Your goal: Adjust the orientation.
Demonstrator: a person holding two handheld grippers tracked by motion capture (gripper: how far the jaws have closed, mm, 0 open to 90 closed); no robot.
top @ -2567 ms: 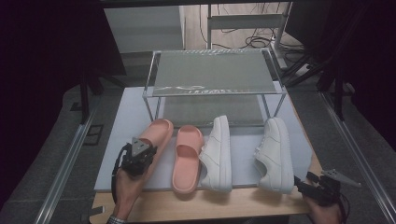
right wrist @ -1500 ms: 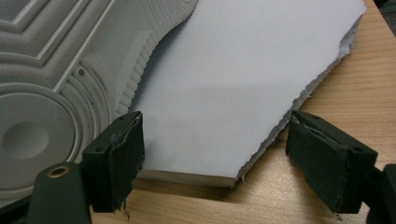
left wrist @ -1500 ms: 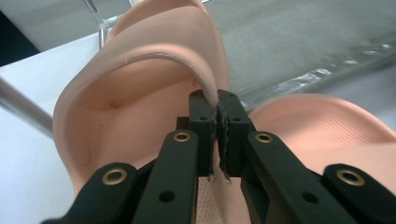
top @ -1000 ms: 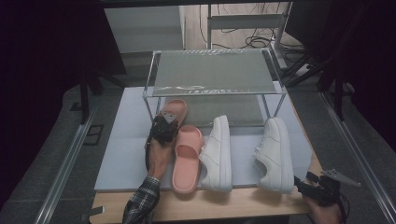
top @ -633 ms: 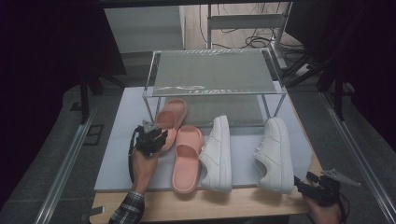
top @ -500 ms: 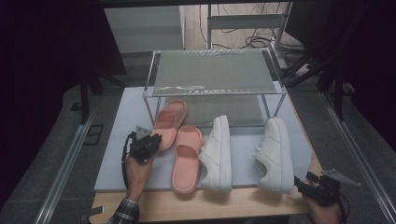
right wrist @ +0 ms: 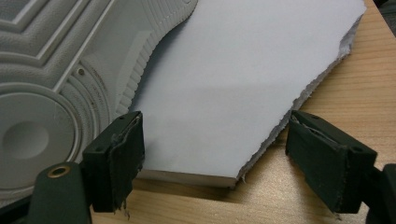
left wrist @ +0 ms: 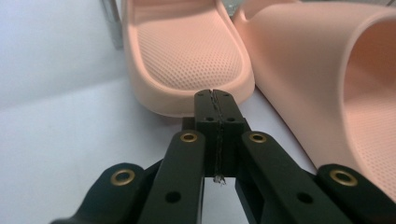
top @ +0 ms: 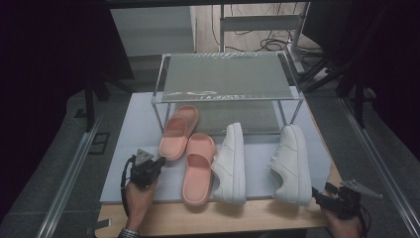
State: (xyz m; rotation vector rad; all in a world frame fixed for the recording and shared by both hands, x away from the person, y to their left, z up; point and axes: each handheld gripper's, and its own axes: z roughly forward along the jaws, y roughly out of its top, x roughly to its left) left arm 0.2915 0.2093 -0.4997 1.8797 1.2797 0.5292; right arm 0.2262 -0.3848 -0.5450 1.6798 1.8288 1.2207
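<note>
The left gripper (top: pixel 157 162) has let go of the pink slipper (top: pixel 179 130) and pulled back to about 7 o'clock of it, jaws pressed together. The slipper now lies partly under the rack (top: pixel 225 79). The right gripper (right wrist: pixel 212 156) stays wide apart by the white shoe (top: pixel 291 163).

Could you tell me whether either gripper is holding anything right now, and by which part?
Nothing is held. The left gripper is shut, empty, by the pink slipper; the right gripper is open.

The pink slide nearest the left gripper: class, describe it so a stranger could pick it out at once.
On the table stands a metal rack. At the rack's left front leg lies a pink slide, toe under the shelf. Unlike the other pink slide, it sits farther back, its heel just before the shut left gripper.
</note>
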